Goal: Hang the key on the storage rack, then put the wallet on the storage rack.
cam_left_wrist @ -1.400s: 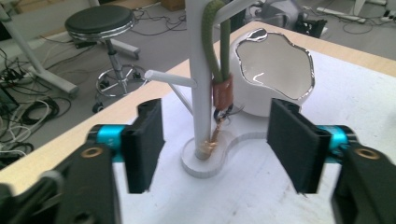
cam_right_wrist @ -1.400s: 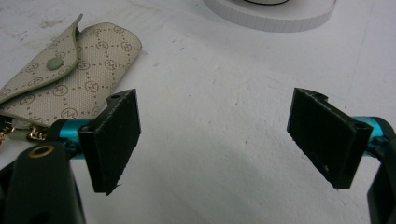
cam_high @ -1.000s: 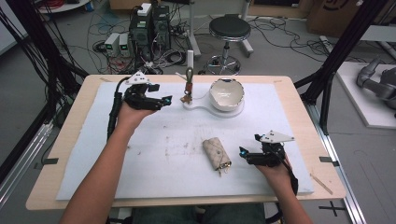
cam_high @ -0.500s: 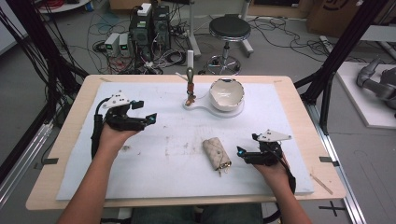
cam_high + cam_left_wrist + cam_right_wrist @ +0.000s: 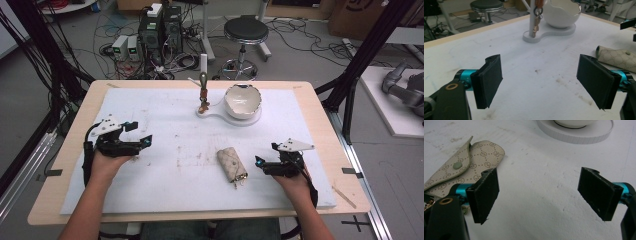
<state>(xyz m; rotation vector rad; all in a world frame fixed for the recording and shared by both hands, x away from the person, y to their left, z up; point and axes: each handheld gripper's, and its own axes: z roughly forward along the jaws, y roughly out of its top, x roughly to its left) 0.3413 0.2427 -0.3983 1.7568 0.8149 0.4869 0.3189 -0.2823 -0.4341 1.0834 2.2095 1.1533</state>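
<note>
— Where's that key pouch [image 5: 231,165] sitting?

— Flat on the white mat [image 5: 165,190] that covers the counter [image 5: 320,107], towards the person's right. The right tool [image 5: 260,164] is just beside it, at the pouch's right, jaws pointing towards it but not touching.

— Has the right tool gripped anything?

— No. In the right gripper view its jaws stand wide apart with bare mat between them, and the pouch [image 5: 461,173] lies off behind the left jaw, flap lifted a little, snap button showing.

— And the other one?

— The left tool [image 5: 144,141] is well apart from the pouch, over on the left side of the mat. Its jaws are spread too, nothing in them. From its own view the pouch [image 5: 617,57] shows at the far right edge, beyond the right jaw.

— What's at the back?

— A white stand [image 5: 220,114] with a post, keys [image 5: 536,23] hanging on it, and a cracked-looking white bowl [image 5: 242,100] on the same base.
</note>
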